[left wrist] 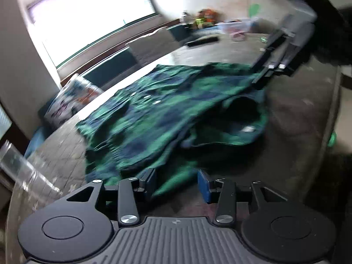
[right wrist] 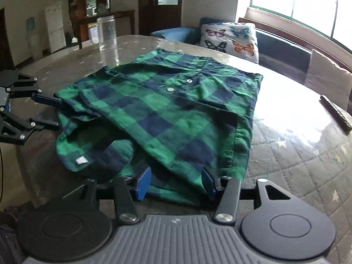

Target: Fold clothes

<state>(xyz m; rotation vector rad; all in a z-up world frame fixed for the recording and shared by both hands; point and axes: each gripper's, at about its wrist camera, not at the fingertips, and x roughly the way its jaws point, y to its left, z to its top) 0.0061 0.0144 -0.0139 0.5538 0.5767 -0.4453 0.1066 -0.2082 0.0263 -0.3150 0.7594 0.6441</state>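
Note:
A green and navy plaid shirt [right wrist: 167,110] lies partly folded on the round table [right wrist: 297,154], buttons up, its white label [right wrist: 80,160] at the near left. My right gripper [right wrist: 176,181] is open at the shirt's near edge, and cloth lies between its blue pads [right wrist: 143,182]. My left gripper [right wrist: 57,112] is open at the shirt's left edge. The left wrist view is motion-blurred: the left gripper [left wrist: 176,183] is open with the shirt [left wrist: 167,110] reaching between its fingers, and the right gripper [left wrist: 264,74] sits at the shirt's far right corner.
A clear jar [right wrist: 107,37] stands on the table behind the shirt, near the far left rim. A dark remote [right wrist: 336,112] lies at the right rim. A butterfly cushion [right wrist: 231,39] rests on the bench under the window. Bare quilted table surface lies to the shirt's right.

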